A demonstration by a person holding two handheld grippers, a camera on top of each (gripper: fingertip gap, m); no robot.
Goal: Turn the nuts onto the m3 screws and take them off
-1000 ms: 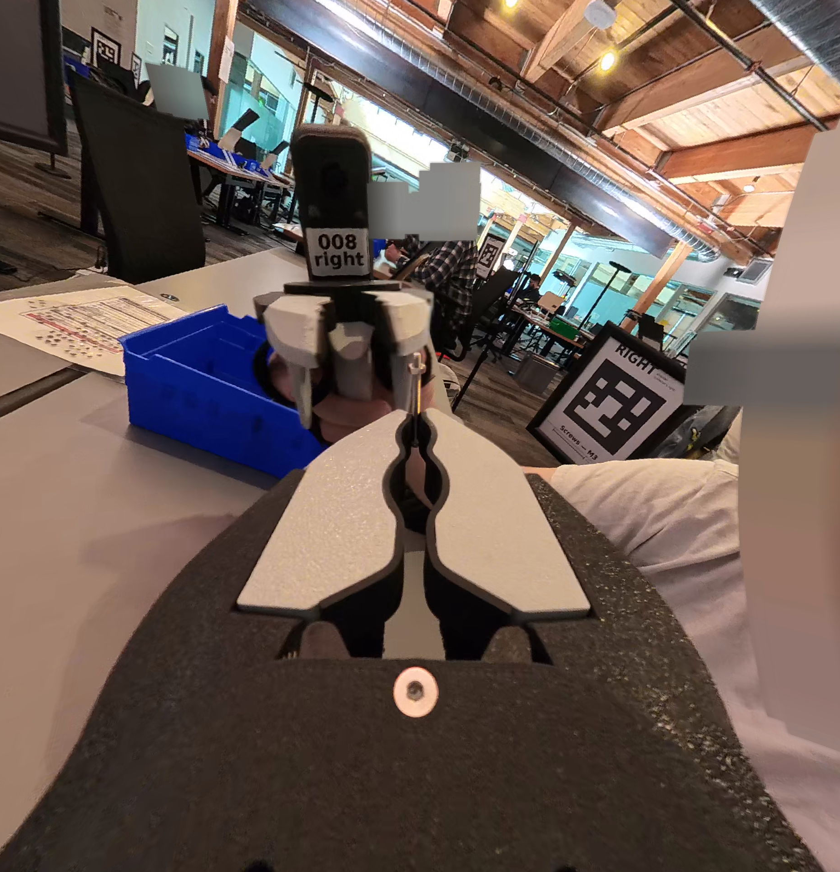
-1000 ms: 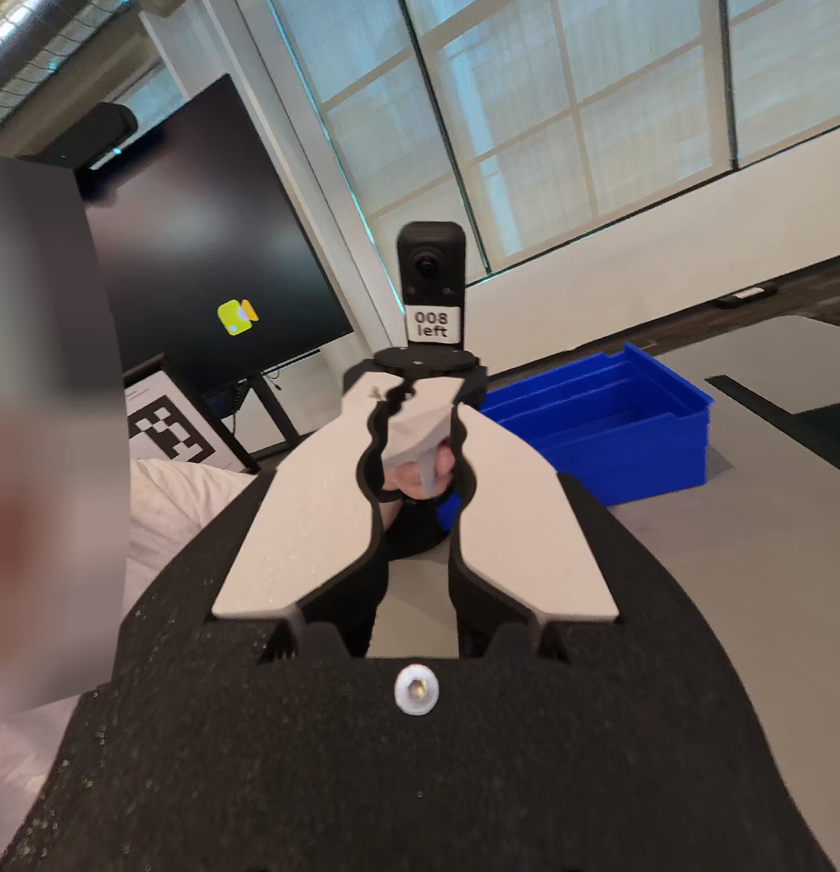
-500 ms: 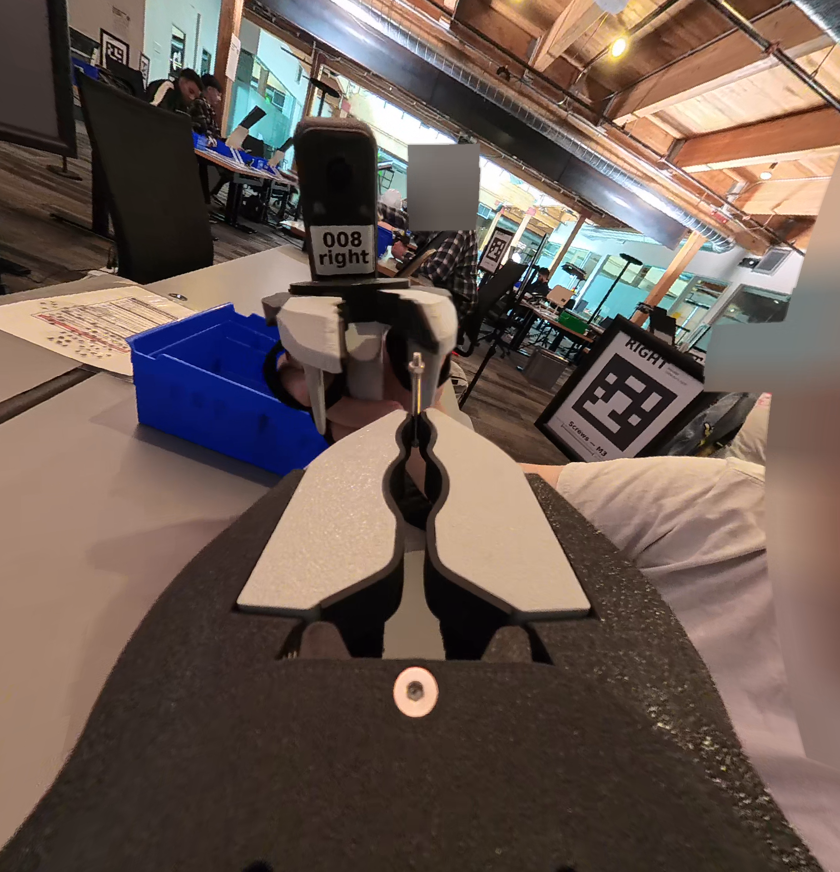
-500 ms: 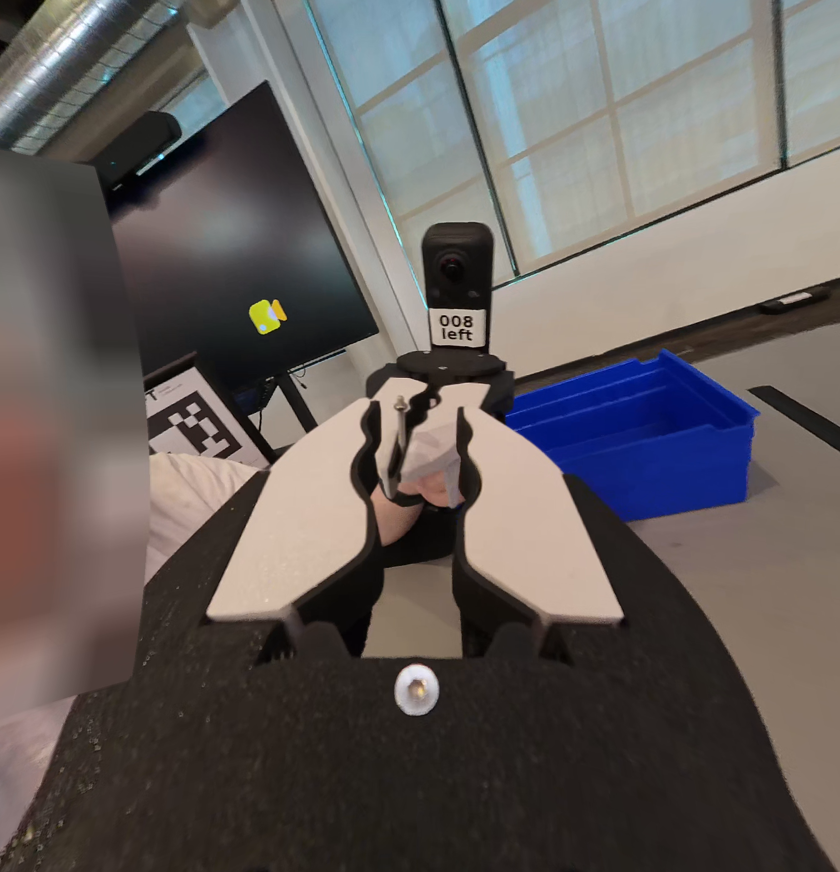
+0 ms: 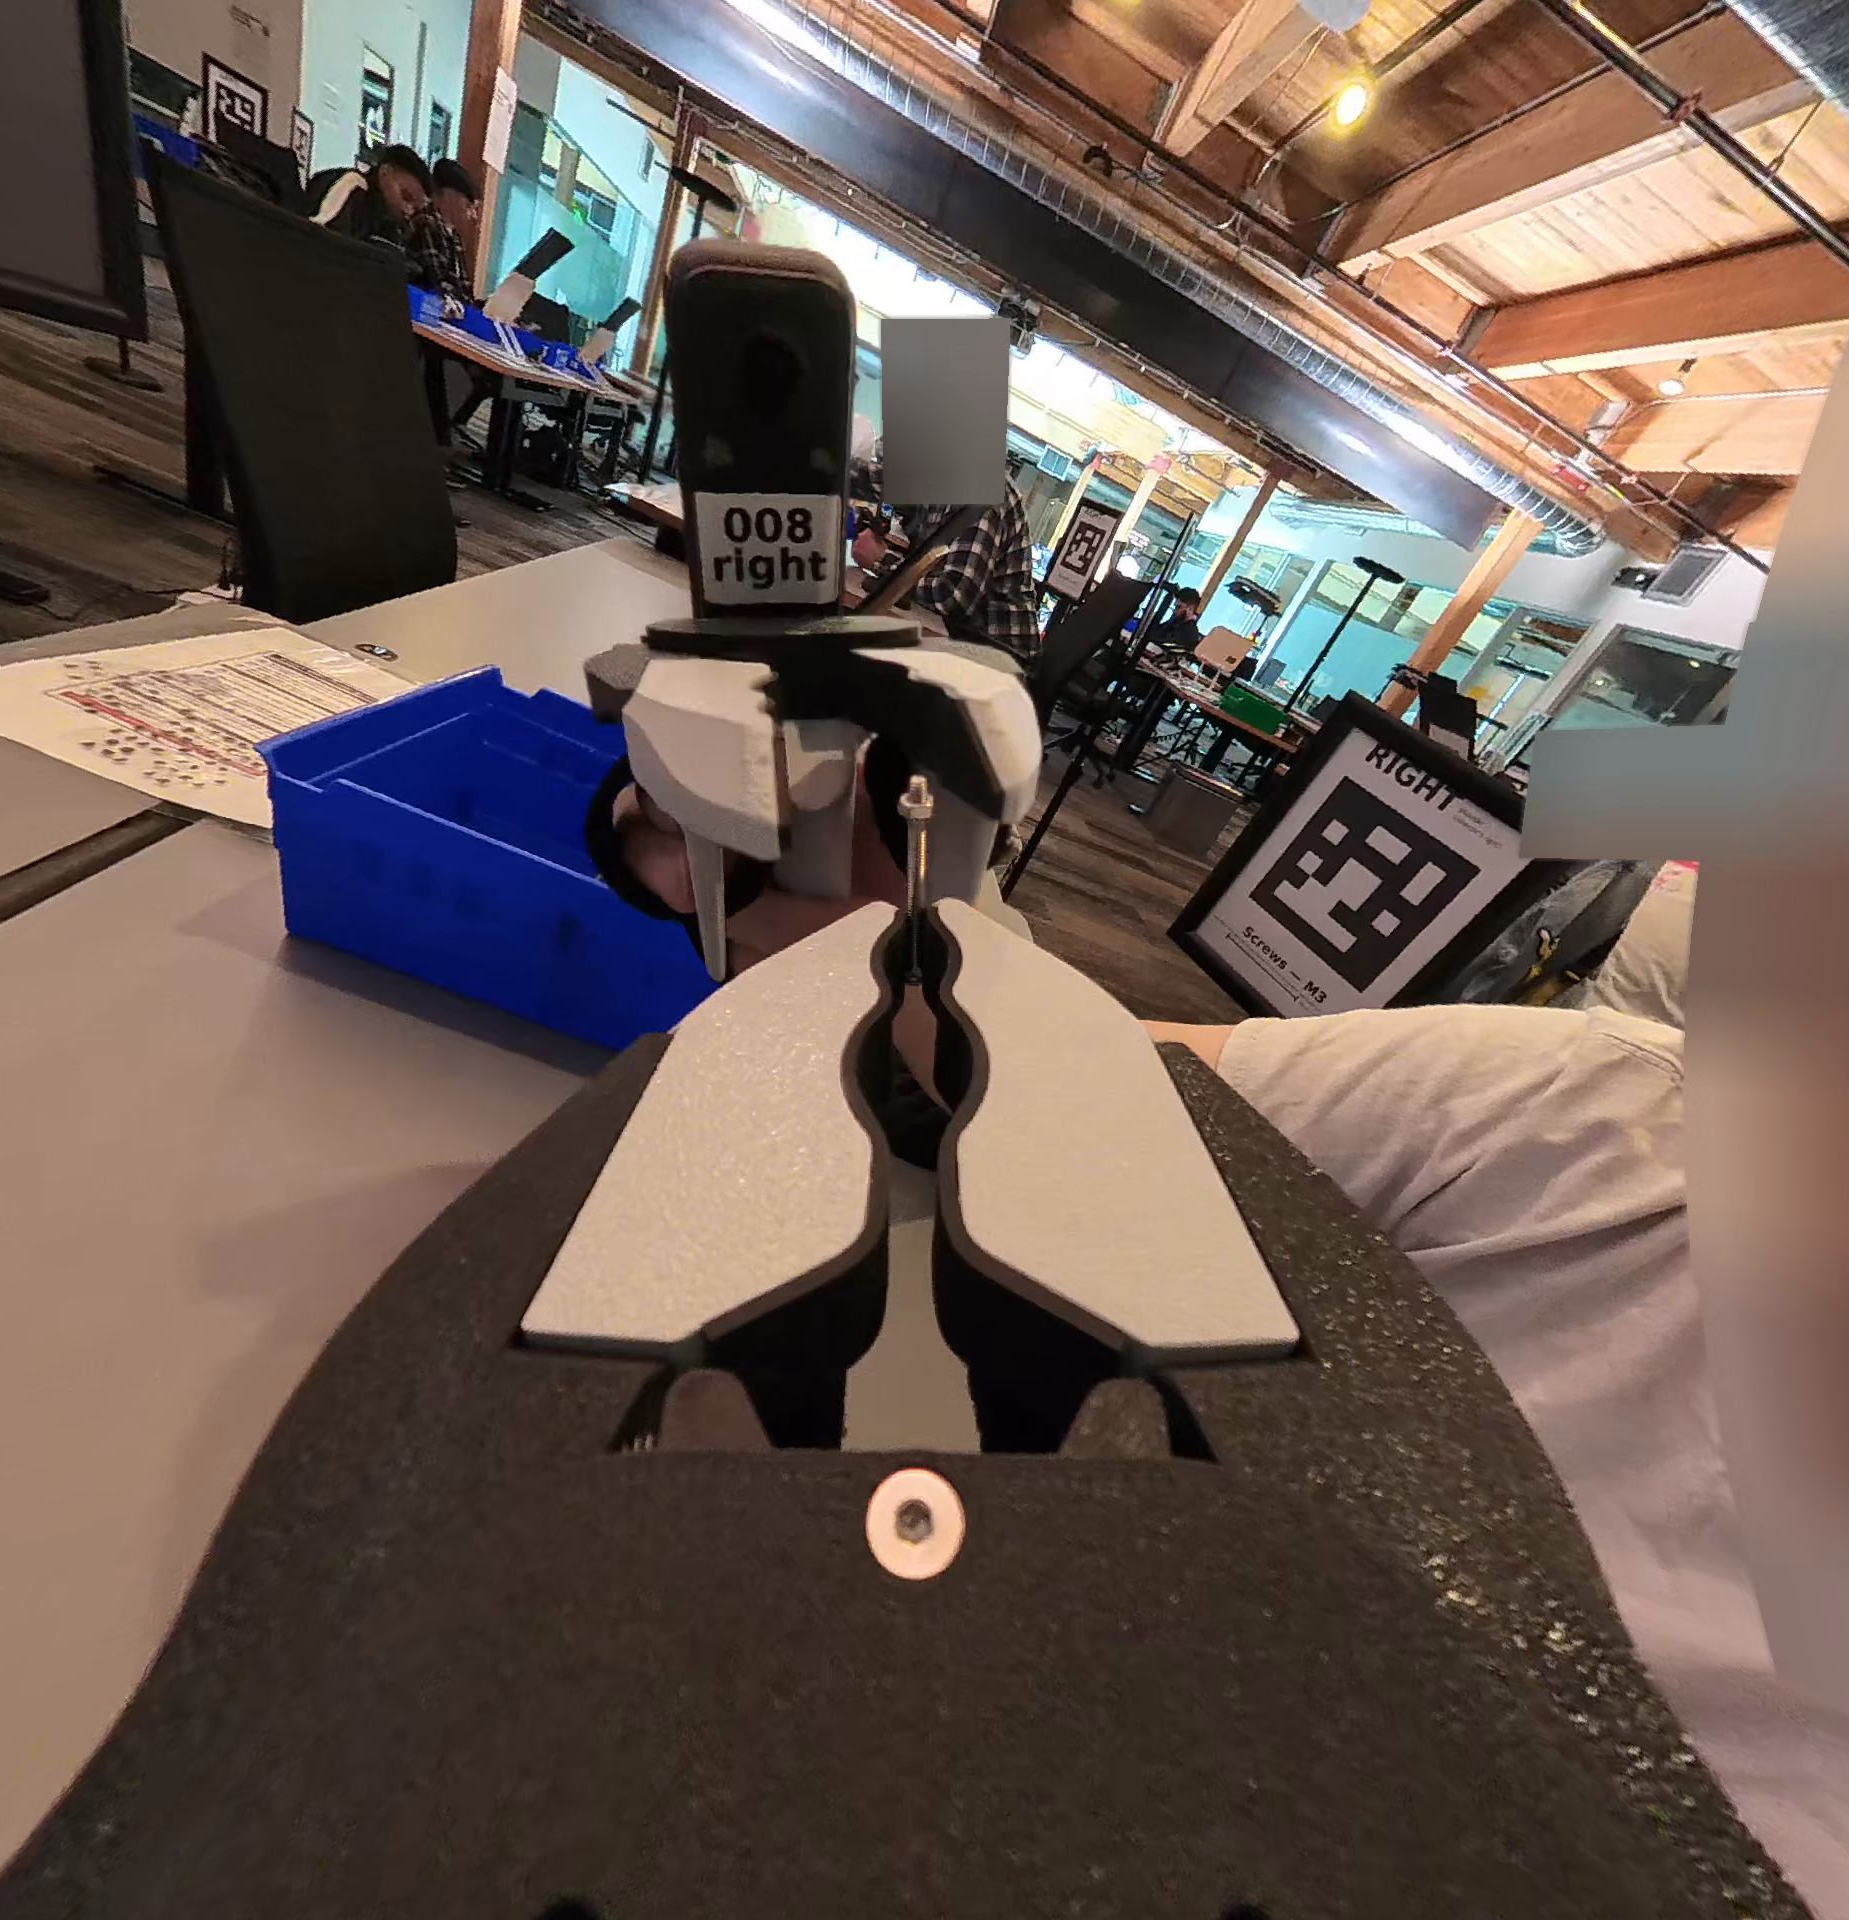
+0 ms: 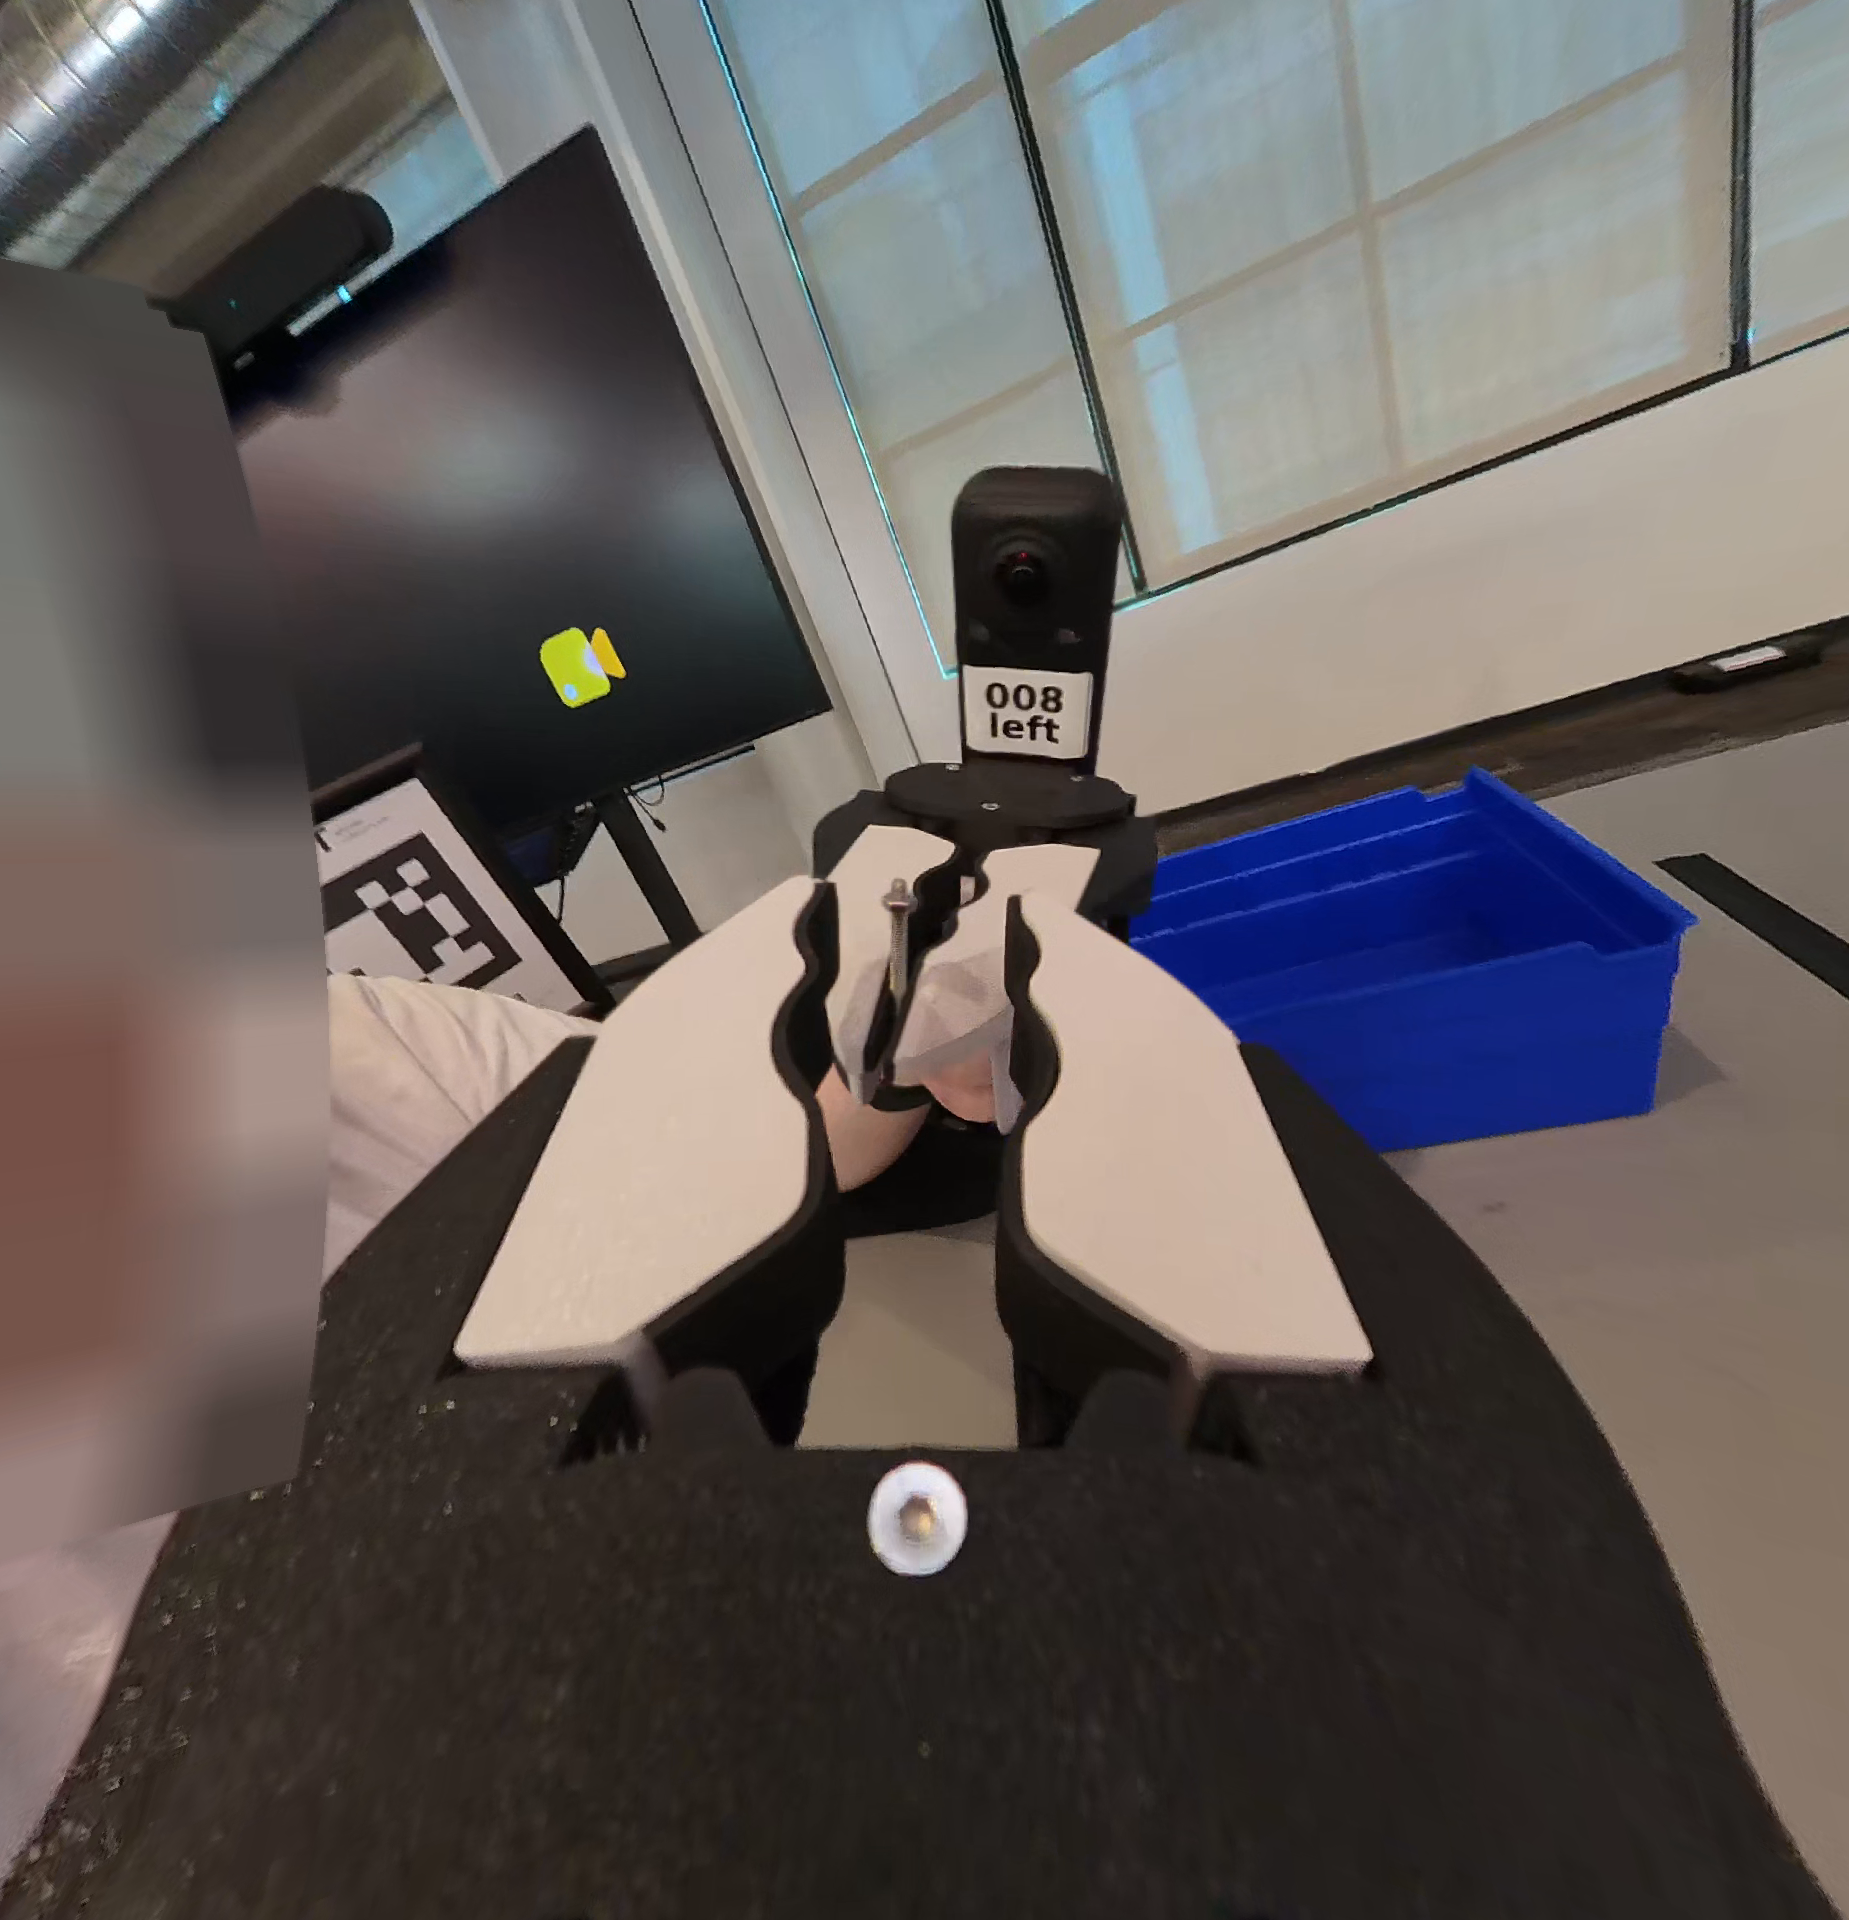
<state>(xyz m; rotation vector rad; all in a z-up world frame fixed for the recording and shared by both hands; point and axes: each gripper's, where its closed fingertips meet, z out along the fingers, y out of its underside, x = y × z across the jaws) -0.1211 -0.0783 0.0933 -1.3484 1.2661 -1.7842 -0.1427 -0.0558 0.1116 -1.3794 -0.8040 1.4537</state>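
My left gripper (image 5: 915,925) is shut on the lower end of a thin M3 screw (image 5: 915,873), which stands up from its fingertips. A small nut (image 5: 915,800) sits at the screw's top end. My right gripper (image 5: 832,873) faces it, open, with one finger just behind the screw top. In the right wrist view my right gripper (image 6: 915,914) is open and holds nothing. The screw (image 6: 897,956) leans between its fingertips, nearer the left finger. The left gripper (image 6: 889,1039) grips the screw beyond them. Both grippers are held above the grey table (image 5: 120,1091).
A blue plastic bin (image 5: 432,831) stands on the table behind the grippers and also shows in the right wrist view (image 6: 1419,987). A printed paper sheet (image 5: 172,696) lies at far left. A framed black-and-white marker sign (image 5: 1356,883) and a person's light sleeve (image 5: 1419,1122) are at right. Less than 4 cm separates the two grippers' tips.
The right gripper has drawn a little nearer to the left one, and the screw now shows between its fingertips. The left gripper stays shut on the screw.
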